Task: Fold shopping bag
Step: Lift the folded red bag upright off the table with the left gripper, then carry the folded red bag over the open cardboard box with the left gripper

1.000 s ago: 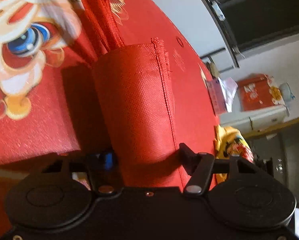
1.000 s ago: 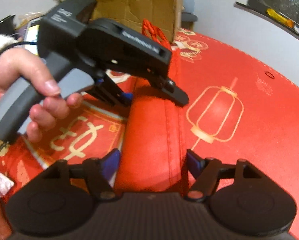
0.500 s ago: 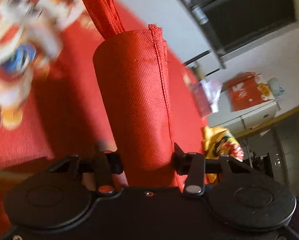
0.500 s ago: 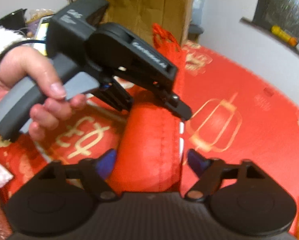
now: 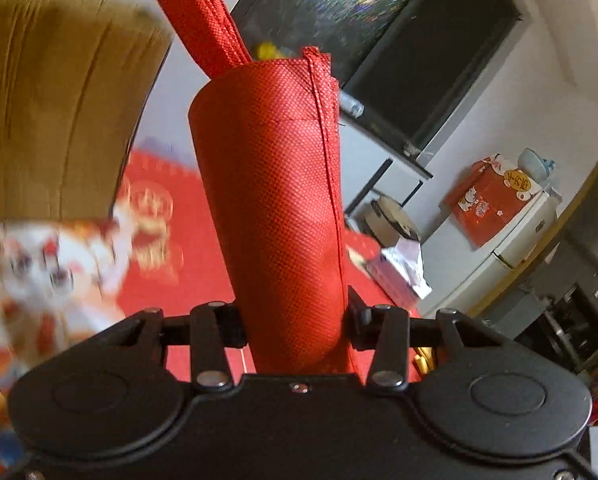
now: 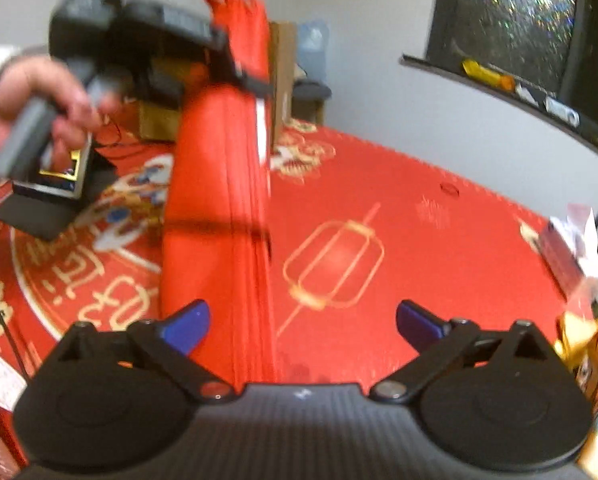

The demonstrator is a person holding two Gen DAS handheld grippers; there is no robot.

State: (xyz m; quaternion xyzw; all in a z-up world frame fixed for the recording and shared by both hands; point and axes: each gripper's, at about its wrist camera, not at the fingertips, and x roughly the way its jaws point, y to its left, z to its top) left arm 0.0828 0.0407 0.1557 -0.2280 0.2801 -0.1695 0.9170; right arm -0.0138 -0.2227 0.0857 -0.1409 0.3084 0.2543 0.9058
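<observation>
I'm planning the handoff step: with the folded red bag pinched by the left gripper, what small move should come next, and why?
Probably draw the right gripper back clear of the bag. Its jaws have just been opening, and though the folded red bag lies between them, the fingers stand off the fabric. The left gripper alone clamps the bag, lifted above the red tablecloth.

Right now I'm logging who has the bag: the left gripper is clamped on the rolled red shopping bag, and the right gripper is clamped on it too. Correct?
Half right. The left gripper does clamp the rolled red shopping bag. The right gripper does not: the right wrist view shows its jaws have just been opening and stand wide, pads clear of the fabric.
</observation>
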